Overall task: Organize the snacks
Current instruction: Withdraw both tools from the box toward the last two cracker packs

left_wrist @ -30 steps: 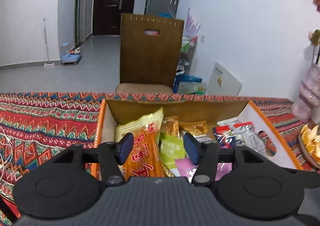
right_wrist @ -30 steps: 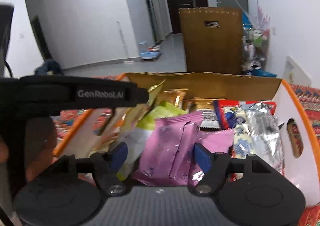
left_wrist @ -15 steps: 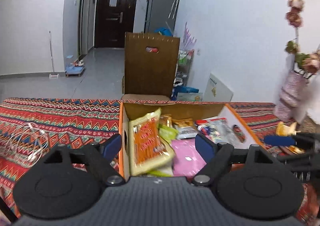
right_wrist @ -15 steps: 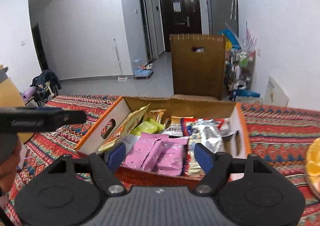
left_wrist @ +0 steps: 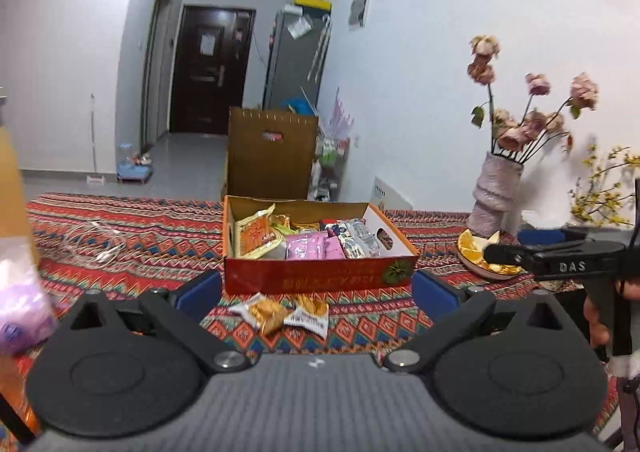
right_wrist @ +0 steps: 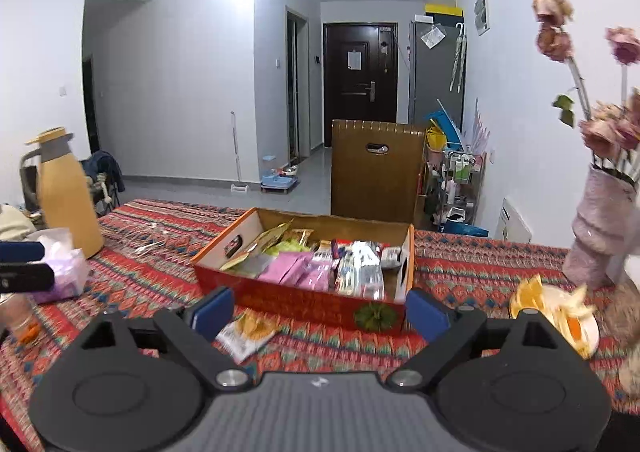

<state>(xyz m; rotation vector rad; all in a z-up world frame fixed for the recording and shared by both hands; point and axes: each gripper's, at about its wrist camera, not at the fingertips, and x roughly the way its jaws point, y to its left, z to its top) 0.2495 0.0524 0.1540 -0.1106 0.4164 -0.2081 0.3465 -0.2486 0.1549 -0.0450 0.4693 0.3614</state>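
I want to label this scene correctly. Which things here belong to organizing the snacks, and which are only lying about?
Job:
- snack box, packets inside
- two loose snack packets on the cloth in front of it
- left gripper, right gripper, both open and empty

Lying about:
- flower vase
- fruit plate
- yellow jug

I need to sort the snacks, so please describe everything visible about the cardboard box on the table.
The cardboard box is a shallow, lidless tray: red printed front, orange rims, white side walls with oval handle holes, plain brown inside. It rests flat on the patterned tablecloth, filled with snack packets, pink ones near the front. Two small wrapped snacks lie outside, before its front wall. Nothing grips it.
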